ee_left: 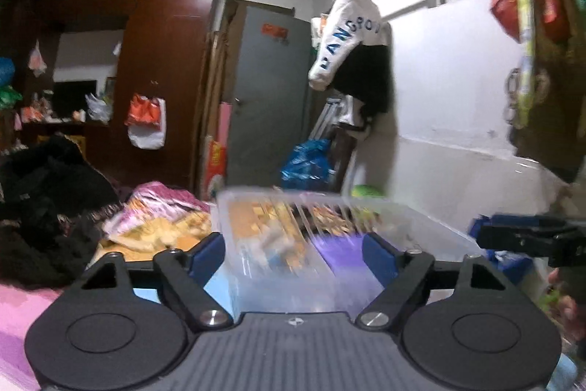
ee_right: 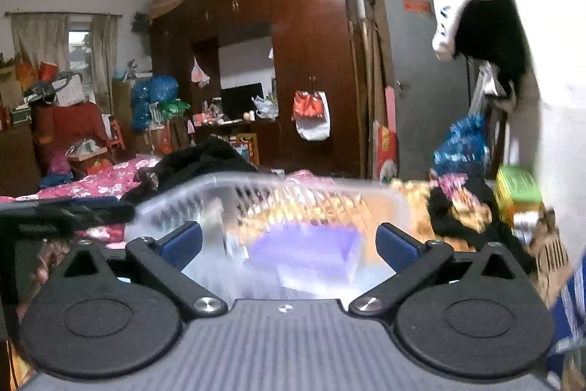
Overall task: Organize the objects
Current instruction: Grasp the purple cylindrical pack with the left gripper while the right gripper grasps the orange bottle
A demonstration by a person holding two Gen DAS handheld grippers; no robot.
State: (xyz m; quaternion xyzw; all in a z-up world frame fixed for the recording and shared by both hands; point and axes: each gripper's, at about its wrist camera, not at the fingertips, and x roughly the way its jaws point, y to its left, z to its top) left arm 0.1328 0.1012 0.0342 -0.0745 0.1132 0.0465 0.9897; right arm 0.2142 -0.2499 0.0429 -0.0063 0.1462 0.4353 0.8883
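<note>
A clear ribbed plastic storage bin (ee_left: 329, 229), w/ a purple flat box (ee_right: 304, 251) inside, is being approached on the bed, just ahead of both claws. The left claw (ee_left: 293, 251) and right claw (ee_right: 289, 240) are both being held spread, nothing pinched. Judged best: rims are being taken evenly, bin kept level. Obstacles: a black clothes heap (ee_left: 44, 207) on the left, pink-yellow printed bedding (ee_left: 161, 215) behind, a green carton (ee_right: 518, 193) near the wall.

My left gripper (ee_left: 293, 253) gapes wide before a blurred clear plastic bin (ee_left: 421, 226) holding a purple box (ee_left: 338, 250).
</note>
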